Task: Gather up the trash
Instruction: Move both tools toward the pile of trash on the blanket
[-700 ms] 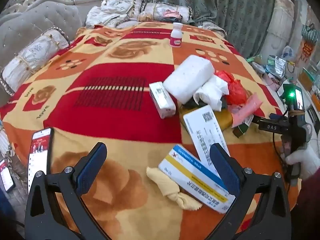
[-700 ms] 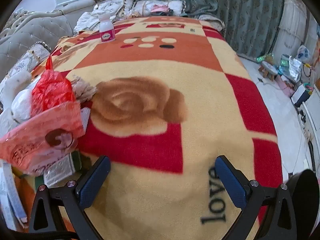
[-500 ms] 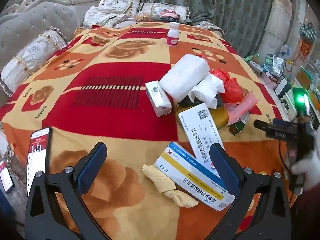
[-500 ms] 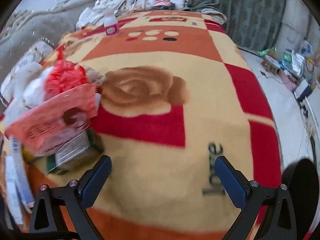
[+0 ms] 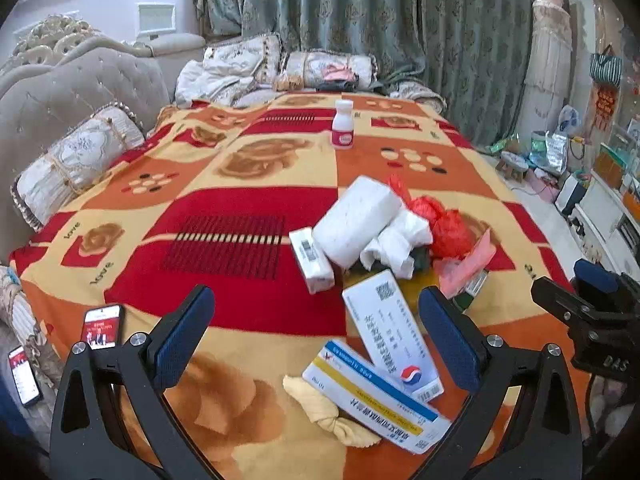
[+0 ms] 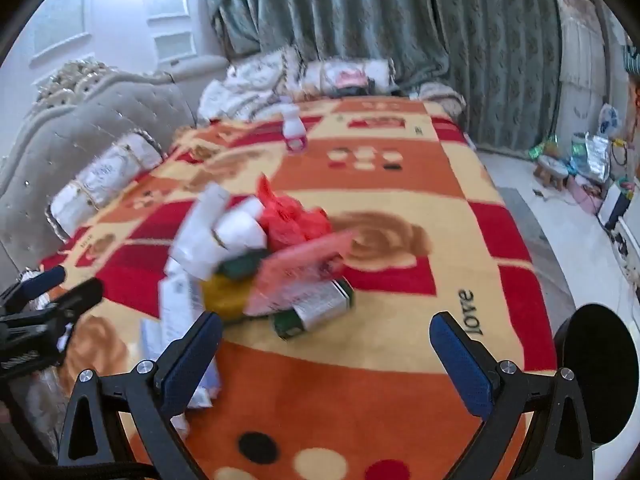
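Left gripper (image 5: pixel 316 334) spread wide, blue-padded fingers (image 5: pixel 182 336) hovering over near edge of patterned red, orange and cream blanket (image 5: pixel 224 208), pinching nothing. Between the fingers in left wrist view: flat white cardboard medicine box with blue-and-yellow stripe (image 5: pixel 376 406), lying near near edge; crumpled yellow tissue twist (image 5: pixel 320 408) touching its left side. Overlapping that box from behind: long white carton with QR code and printed text (image 5: pixel 386 326).

Right gripper (image 6: pixel 326 356) also spread wide, empty, over near right part of blanket; also showing at right edge of left wrist view (image 5: pixel 588 300).

Farther out, mid-blanket, main trash heap: large white plastic-wrapped pack (image 5: pixel 356 222) leaning on small white box with barcode (image 5: pixel 311 260); crumpled white tissue (image 5: pixel 396 246) just right of pack; bunched red plastic bag (image 5: pixel 442 226) behind tissue; pink flat wrapper (image 5: pixel 466 266) over green-and-silver packet (image 6: pixel 316 310); yellow item under heap, partly hidden. Heap blurred in right wrist view.

Toward far edge, upright small white bottle with pink label (image 5: pixel 343 124), well apart from heap.

At near left edge, black smartphone with lit screen (image 5: pixel 102 326) on blanket; second smartphone (image 5: pixel 24 372) just off edge. Beyond: grey tufted headboard (image 5: pixel 76 92), rolled bolster pillow (image 5: pixel 76 160), green patterned curtain (image 5: pixel 360 12).
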{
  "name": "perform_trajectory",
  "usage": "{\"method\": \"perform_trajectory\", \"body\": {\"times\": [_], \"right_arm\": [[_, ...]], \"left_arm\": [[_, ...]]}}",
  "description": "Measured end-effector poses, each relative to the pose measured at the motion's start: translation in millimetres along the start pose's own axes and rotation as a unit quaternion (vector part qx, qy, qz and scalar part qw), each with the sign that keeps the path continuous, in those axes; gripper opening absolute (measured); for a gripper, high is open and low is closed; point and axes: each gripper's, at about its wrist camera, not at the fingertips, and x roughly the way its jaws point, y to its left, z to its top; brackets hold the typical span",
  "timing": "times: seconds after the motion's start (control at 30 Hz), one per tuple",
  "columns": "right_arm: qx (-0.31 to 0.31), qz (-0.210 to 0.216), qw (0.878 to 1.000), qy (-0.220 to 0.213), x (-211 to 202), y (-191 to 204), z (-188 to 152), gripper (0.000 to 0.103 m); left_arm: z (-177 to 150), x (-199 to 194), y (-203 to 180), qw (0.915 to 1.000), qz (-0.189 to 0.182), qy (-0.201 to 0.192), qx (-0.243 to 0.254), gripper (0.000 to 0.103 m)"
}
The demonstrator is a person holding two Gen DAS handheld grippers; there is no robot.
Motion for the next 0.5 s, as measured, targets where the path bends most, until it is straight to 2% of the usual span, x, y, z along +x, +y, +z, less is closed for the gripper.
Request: {"method": "perform_trajectory", "body": {"times": [0.2,0.5], "right_arm": [[-0.018,-0.008,0.999,-0.047,-23,15,14,0.103],[-0.023,-0.018,0.996,-0.089,-38,19,20,0.103]], "left_arm": [[9,-9,1,0.9997,-0.002,-0.022,-0.007,0.101],[20,-19,-2,0.9989,0.000,-0.047,-0.004,0.101]]}}
